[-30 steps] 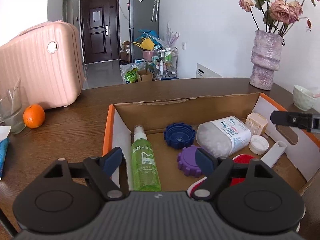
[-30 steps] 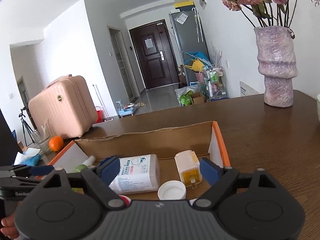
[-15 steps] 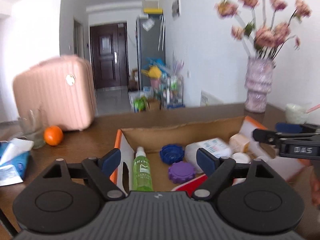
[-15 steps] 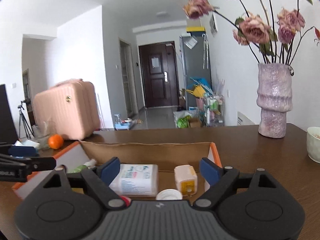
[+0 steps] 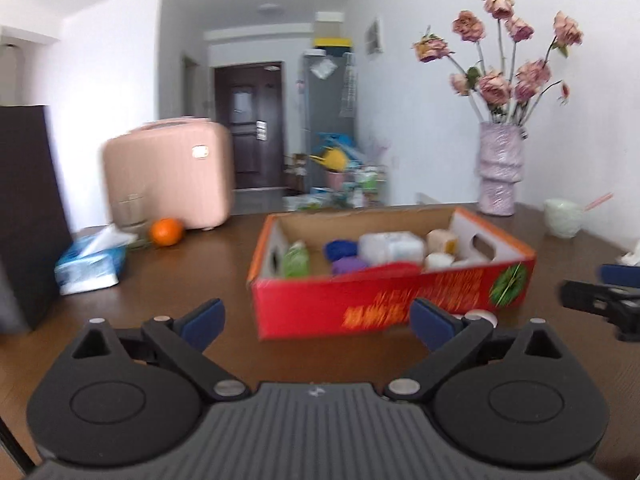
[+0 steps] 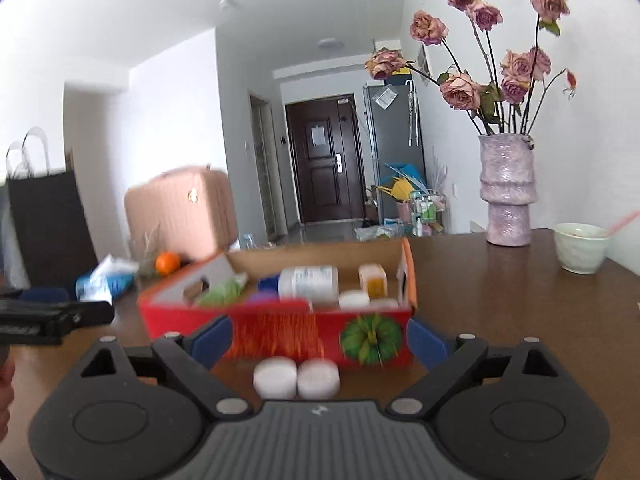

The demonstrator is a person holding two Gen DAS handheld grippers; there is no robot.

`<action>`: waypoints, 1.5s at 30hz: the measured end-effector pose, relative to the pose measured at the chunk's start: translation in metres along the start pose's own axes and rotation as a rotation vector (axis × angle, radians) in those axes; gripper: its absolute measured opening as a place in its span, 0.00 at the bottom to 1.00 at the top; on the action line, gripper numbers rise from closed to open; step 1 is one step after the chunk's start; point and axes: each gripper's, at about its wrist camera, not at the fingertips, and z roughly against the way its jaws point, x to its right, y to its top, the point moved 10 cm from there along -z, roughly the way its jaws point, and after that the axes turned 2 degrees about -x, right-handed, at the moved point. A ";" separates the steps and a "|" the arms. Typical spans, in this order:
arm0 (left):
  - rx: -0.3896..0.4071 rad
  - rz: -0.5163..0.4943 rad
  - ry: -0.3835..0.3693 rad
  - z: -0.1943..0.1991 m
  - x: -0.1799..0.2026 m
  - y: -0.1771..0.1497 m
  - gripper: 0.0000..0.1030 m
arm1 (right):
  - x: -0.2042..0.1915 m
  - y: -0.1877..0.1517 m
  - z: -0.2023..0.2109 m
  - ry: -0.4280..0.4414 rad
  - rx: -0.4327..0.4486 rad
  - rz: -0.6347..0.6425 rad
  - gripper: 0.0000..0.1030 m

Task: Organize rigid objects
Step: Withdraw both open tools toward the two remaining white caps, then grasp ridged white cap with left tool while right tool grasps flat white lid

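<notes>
Both grippers have drawn back from the cardboard box [image 5: 394,276] since a second ago. Then each camera looked down into the box from close above its near wall; now the red printed outer face is in full view and the box stands well apart from both tools on the tabletop [image 5: 192,280].

The left gripper [image 5: 316,316] has its jaws spread and empty. The right gripper [image 6: 318,338] likewise has its jaws spread and holds nothing.

Contents appear unchanged: green spray bottle [image 5: 295,262], blue cap [image 5: 340,249], purple cap [image 5: 349,266], white labelled bottle [image 6: 309,282] and small yellow-white container [image 6: 373,280], all lying inside the box.

Two white round lids [image 6: 296,378] lie side by side on the tabletop just outside the near wall of the box, in front of the right gripper.

Judgement: the withdrawal suggests one placing step is finished; the two lids look like the remaining items to collect.

Writing: yellow characters on the red face are motion-blurred and unreadable, beside a green printed motif. The bottle label cannot be read.
</notes>
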 end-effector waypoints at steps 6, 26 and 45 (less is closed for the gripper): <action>-0.022 -0.027 -0.021 0.024 0.016 -0.034 0.98 | -0.005 -0.037 0.032 0.004 -0.049 0.032 0.92; -0.175 -0.138 -0.181 -0.047 0.073 -0.029 0.95 | 0.013 -0.011 -0.013 -0.010 -0.132 0.134 0.84; -0.347 -0.177 -0.397 -0.137 0.114 -0.034 0.40 | 0.031 -0.018 -0.073 0.011 -0.237 0.125 0.84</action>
